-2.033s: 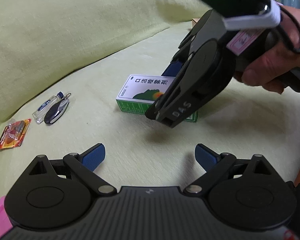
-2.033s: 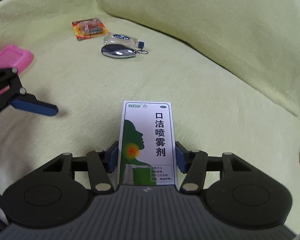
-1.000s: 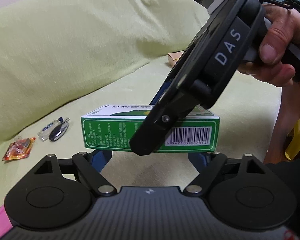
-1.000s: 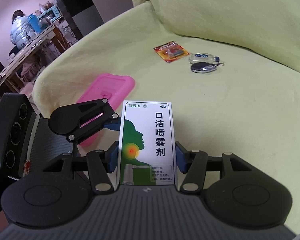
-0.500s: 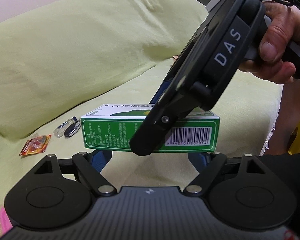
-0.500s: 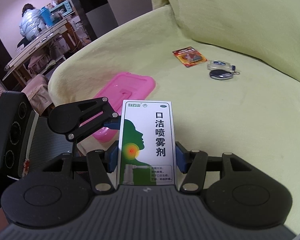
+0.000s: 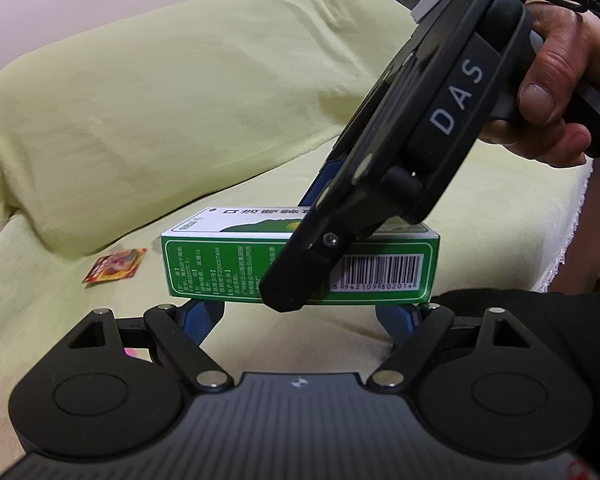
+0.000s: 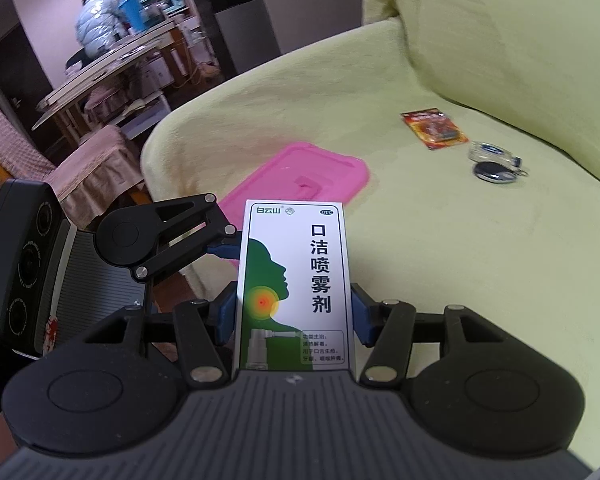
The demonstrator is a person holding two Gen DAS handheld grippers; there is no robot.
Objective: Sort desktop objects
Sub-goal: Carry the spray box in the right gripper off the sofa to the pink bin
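A green-and-white medicine spray box [image 8: 294, 280] is lifted off the sofa, with my right gripper [image 8: 294, 316] shut on its long sides. In the left wrist view the same box [image 7: 228, 268] hangs level, barcode side facing me, and the right gripper [image 7: 320, 236] reaches down onto it from the upper right in a person's hand [image 7: 556, 80]. My left gripper [image 7: 300, 318] is open just under the box, its blue pads [image 7: 204, 316] spread about as wide as the box is long. From the right wrist view, one left finger [image 8: 220, 246] lies by the box's far left side.
A pink tray [image 8: 300, 178] lies near the sofa's end. A red packet [image 8: 434, 128], a small clear bottle [image 8: 490, 150] and a dark key fob [image 8: 494, 170] rest on the yellow-green seat [image 8: 460, 260] by the back cushion. Beyond the sofa stands a table with a person.
Both grippers swung left with the box still held; the pink tray now looks larger and closer ahead. The bottle and key fob slipped behind the box in the left wrist view.
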